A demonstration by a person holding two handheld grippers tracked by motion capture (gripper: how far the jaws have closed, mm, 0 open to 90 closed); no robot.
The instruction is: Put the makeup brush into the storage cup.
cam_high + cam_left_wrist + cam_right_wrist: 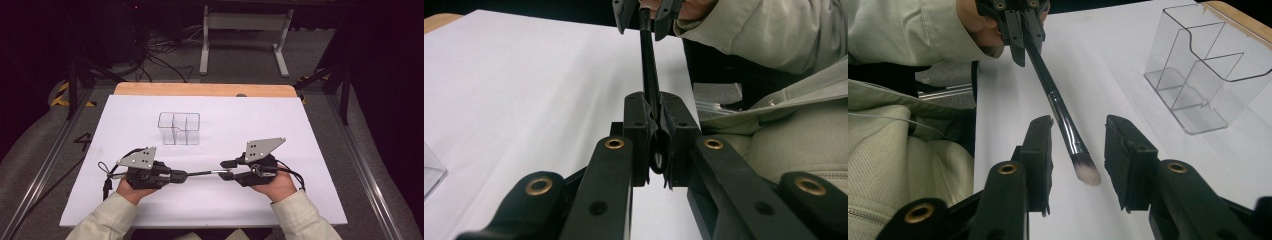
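Observation:
A makeup brush [202,173] with a black handle and a pale bristle tip lies level above the white table, between my two grippers. My left gripper [182,175] is shut on the handle end; in the left gripper view the handle [647,60] runs away from the closed jaws [659,125] toward the right gripper [642,15]. My right gripper [1079,135] stands open around the brush's ferrule and bristles [1075,145], with a gap on each side. The left gripper [1020,30] shows far off in the right gripper view.
A clear plastic organiser [179,128] with several compartments stands behind the grippers at mid table, also in the right gripper view [1205,65]. The white sheet [280,125] covers the table, with a wooden edge [200,89] at the back.

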